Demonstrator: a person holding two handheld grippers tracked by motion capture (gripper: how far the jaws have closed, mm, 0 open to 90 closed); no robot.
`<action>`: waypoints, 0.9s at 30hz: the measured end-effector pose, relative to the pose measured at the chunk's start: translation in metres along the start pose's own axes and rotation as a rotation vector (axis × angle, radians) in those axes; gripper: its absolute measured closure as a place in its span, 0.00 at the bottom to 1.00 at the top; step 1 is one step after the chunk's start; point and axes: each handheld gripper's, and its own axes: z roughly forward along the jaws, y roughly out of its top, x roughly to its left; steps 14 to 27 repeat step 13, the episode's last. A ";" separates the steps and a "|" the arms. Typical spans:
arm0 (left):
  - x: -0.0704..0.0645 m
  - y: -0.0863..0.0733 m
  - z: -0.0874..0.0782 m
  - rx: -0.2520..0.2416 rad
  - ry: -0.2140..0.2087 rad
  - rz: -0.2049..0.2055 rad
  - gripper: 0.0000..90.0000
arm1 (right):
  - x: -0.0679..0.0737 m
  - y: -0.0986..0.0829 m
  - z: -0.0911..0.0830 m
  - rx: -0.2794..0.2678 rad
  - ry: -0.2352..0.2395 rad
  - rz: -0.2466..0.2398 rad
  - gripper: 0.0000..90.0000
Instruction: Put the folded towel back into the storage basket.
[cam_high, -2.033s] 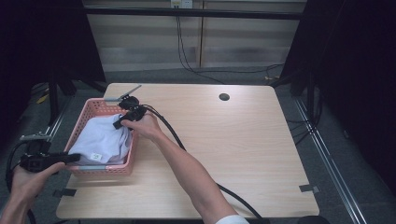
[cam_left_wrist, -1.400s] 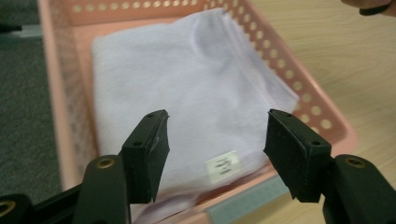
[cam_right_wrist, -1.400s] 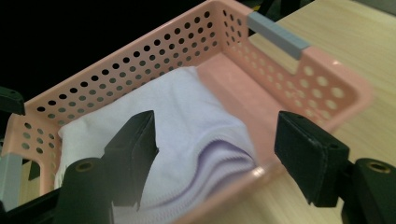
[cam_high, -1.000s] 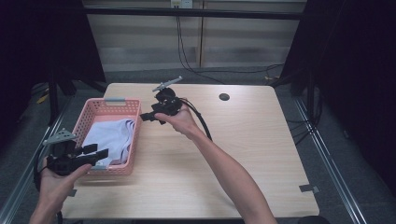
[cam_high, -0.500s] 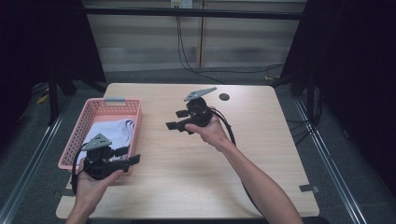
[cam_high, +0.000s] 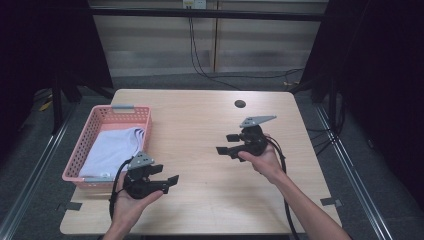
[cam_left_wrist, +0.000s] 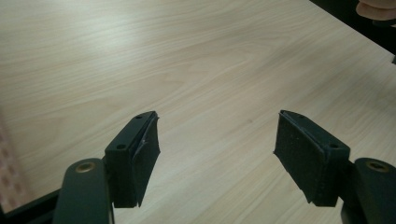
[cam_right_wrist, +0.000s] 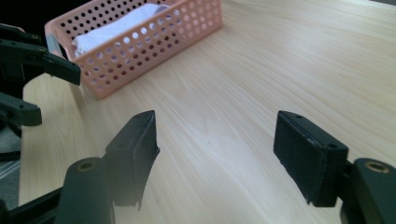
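Worktop (cam_high: 200, 125) lit bright & even from above; surroundings near black. Soft shadows under hands. High view sharp but low-res. Left gripper view: pale glare upper left, wood soft far off. Right gripper view: basket (cam_right_wrist: 154, 37) slightly blurred.

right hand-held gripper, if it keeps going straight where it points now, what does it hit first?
Probably the bare table: the right hand-held gripper is open and angled down at the wood. Farther along that line are the pink basket with the cloth in it, and the left hand-held gripper. Depth is unclear.
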 end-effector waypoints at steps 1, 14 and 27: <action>-0.003 -0.002 0.004 0.008 0.000 -0.009 0.37 | -0.001 -0.006 -0.006 -0.007 -0.003 0.010 0.33; -0.018 -0.029 0.029 0.088 -0.035 0.052 0.33 | -0.008 -0.068 -0.043 -0.028 -0.065 0.098 0.31; -0.018 -0.029 0.029 0.088 -0.035 0.052 0.33 | -0.008 -0.068 -0.043 -0.028 -0.065 0.098 0.31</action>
